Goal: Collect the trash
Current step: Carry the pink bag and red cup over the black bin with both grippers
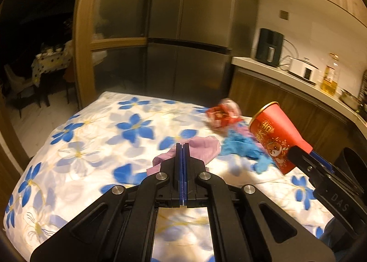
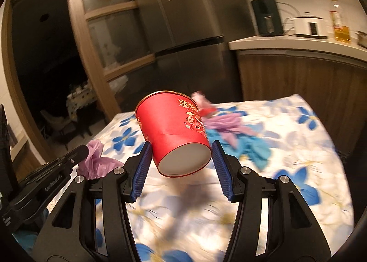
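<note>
A red paper cup [image 2: 174, 133], printed with gold festive motifs, hangs tilted above a surface [image 1: 96, 129] draped in a blue-flowered cloth, caught near its base by the right hand-held gripper [image 2: 181, 165]. In the right wrist view the white bottom faces the camera and the blue ribbed pads sit on either side of the cup; whether both press on the wall is hard to tell there, but the left wrist view shows the cup clear of the cloth with only the pads at its lower end, so the grip appears to carry it. Holding it low and mouth-outward probably makes it easy to tip into a bin.

The left hand-held gripper [image 1: 182, 147] has its jaws drawn together with nothing between them; a crumpled lilac tissue [image 1: 201, 149] lies on the cloth just beyond its tips.

More litter waits on the cloth: a rumpled blue piece [image 1: 243, 149] near the cup and a crushed red wrapper [image 1: 223, 114] toward the far edge. A dark rounded rim [image 1: 351, 161] at the right edge of the left wrist view may be a bin, though too little shows to say.
</note>
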Demonstrator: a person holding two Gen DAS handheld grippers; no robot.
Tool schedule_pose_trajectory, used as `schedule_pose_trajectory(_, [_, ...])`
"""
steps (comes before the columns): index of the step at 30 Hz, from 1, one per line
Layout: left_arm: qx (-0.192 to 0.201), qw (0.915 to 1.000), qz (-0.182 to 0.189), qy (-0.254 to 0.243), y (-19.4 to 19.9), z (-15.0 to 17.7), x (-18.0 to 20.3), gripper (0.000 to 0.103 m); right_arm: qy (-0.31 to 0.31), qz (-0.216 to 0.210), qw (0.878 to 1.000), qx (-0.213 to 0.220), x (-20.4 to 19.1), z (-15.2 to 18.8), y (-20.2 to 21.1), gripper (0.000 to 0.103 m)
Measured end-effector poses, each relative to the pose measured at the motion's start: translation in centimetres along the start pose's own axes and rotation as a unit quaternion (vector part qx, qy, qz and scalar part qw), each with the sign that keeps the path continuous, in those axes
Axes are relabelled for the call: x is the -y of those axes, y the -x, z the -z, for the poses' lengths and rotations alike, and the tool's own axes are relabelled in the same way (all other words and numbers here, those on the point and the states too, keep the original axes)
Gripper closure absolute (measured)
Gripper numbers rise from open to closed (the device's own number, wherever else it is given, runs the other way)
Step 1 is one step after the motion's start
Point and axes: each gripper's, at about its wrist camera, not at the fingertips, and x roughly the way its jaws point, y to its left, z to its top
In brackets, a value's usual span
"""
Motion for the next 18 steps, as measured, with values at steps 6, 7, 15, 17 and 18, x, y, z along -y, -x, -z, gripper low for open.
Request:
schedule_pose_trajectory(6, [0.010, 0.9987, 0.038, -0.033, 0.9, 0.0, 5.0, 0.103, -0.029, 0.036, 0.998, 0.031, 4.1, -0.2, 4.4, 0.050])
schedule_pose_trajectory(7, [0.011, 0.9982, 0.044, -0.039, 1.0, 0.0, 5.8, 0.103, -0.032, 0.040, 0.998, 0.035, 4.7, -0.3, 4.8, 0.050])
schedule_pose_trajectory(15, [0.014, 0.9920, 0.099, -0.076, 1.5, 0.3, 12.7, 0.103, -0.071, 0.093, 0.991, 0.066, 10.2, 0.0, 9.7, 0.050])
schedule_pose_trajectory(17, [0.016, 0.9895, 0.114, -0.088, 1.6, 0.3, 14.8, 0.103, -0.080, 0.106, 0.988, 0.074, 11.5, 0.1, 10.8, 0.050])
schedule_pose_trajectory(18, [0.017, 0.9877, 0.124, -0.094, 1.7, 0.4, 15.9, 0.103, -0.087, 0.115, 0.986, 0.079, 12.4, 0.1, 11.5, 0.050])
